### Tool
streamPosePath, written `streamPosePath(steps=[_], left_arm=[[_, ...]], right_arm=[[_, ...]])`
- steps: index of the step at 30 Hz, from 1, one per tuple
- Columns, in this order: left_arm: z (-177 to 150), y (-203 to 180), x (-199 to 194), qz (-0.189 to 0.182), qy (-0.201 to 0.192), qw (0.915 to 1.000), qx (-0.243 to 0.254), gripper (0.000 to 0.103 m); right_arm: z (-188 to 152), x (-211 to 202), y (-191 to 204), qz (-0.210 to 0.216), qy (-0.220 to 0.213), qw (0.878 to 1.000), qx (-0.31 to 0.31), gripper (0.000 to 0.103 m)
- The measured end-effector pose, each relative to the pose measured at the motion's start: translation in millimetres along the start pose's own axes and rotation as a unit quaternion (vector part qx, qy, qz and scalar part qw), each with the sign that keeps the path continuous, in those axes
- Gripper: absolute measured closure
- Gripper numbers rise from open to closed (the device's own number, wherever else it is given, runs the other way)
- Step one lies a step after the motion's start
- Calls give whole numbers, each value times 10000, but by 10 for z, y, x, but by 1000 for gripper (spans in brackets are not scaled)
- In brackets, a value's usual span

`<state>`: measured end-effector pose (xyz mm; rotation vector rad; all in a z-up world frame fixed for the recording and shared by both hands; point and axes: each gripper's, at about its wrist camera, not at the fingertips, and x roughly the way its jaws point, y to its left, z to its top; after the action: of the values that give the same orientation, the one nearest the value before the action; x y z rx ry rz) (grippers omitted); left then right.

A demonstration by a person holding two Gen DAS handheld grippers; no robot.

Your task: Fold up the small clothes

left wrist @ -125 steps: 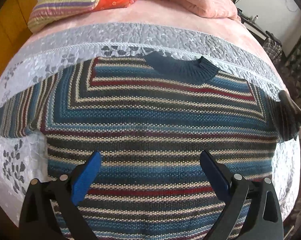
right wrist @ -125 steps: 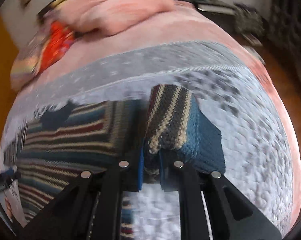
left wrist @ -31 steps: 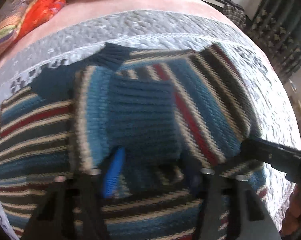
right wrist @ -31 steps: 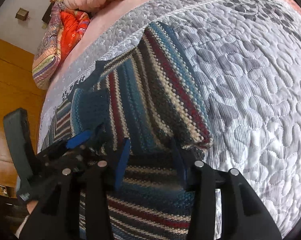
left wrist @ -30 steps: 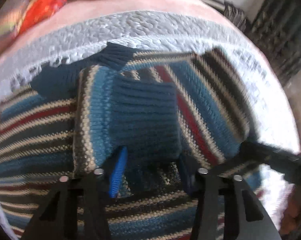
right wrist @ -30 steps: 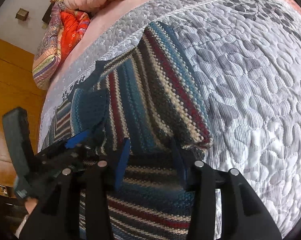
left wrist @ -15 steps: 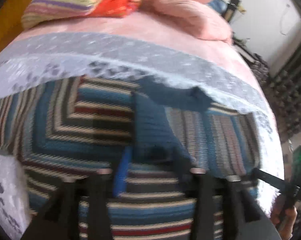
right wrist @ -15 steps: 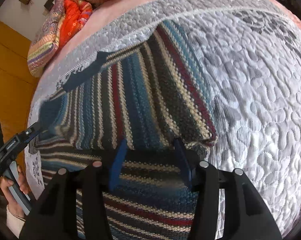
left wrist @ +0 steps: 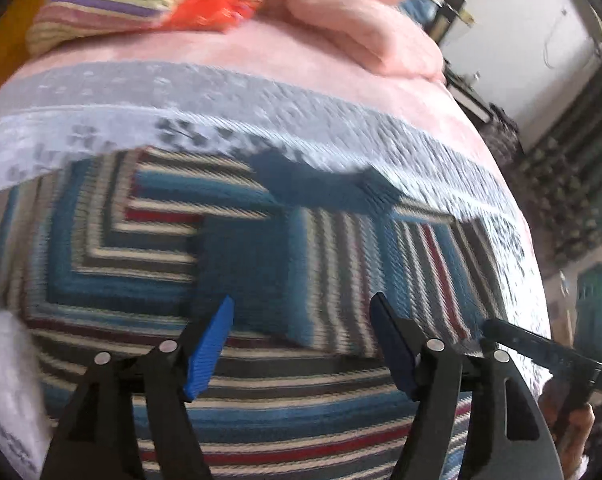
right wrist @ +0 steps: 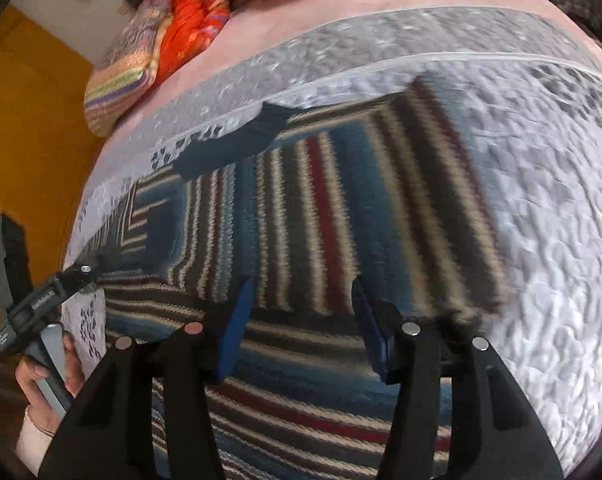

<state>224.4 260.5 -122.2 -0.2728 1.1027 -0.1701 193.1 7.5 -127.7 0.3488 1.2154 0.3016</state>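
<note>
The sleeve is folded over now and both tongs have let go. The striped sweater [left wrist: 301,360] lies flat on the grey quilt [left wrist: 181,92]. The left gripper [left wrist: 301,344] and right gripper [right wrist: 301,328] hang wide, empty, ready for the other sleeve.

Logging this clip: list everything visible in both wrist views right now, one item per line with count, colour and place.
striped knitted sweater: one; blue, grey, cream and red with a dark blue collar; flat on the quilt, its right sleeve folded over the chest.
quilted bedspread: one, pale grey-white, under the sweater.
pink blanket: one, covering the bed beyond the quilt.
pink pillow: one, at the bed's far end.
striped and orange bedding: one pile, multicoloured, far left corner.
yellow wall: left of the bed.
left claw: black, blue pads, open above the sweater.
right claw: black, blue pads, open above the sweater.
</note>
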Motion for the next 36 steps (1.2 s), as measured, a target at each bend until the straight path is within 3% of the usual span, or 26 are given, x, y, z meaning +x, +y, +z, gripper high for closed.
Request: streamPosePath(steps=[6,8,11,15,18,24,28,32,36], left_arm=[[-148,92,644,397,848,9956,79,31],[-192,153,670,202,755,9969,28,28],[-209,124,646,204,760,9969,54,28],[-214,221,391,40,708,9973,-197,28],[-286,430,-5,67,380,9988,-285,25],[-470,1384,-730,474,-97,9941,-969,24],[-616,2171,-1074,669,-258,9814,-1781,24],[-762,2959,-1239,775,-465,9594,-2670,24],[-872,3610,-1244,513,-688,9327,-3504,24]], right_arm=[[-56,440,-30,-342,415,9986,-26,52],[-77,450,-17,-400,370,9985,-107,52],[-81,459,18,-464,395,9980,-162,49],[-74,212,152,-217,213,9994,-144,48],[-114,-2,290,-211,12,9993,-306,46],[-228,-20,445,-40,66,9993,-376,46],[-311,138,564,-59,228,9987,-454,46],[-383,264,617,72,385,9985,-382,46],[-423,339,649,74,459,9983,-362,46]])
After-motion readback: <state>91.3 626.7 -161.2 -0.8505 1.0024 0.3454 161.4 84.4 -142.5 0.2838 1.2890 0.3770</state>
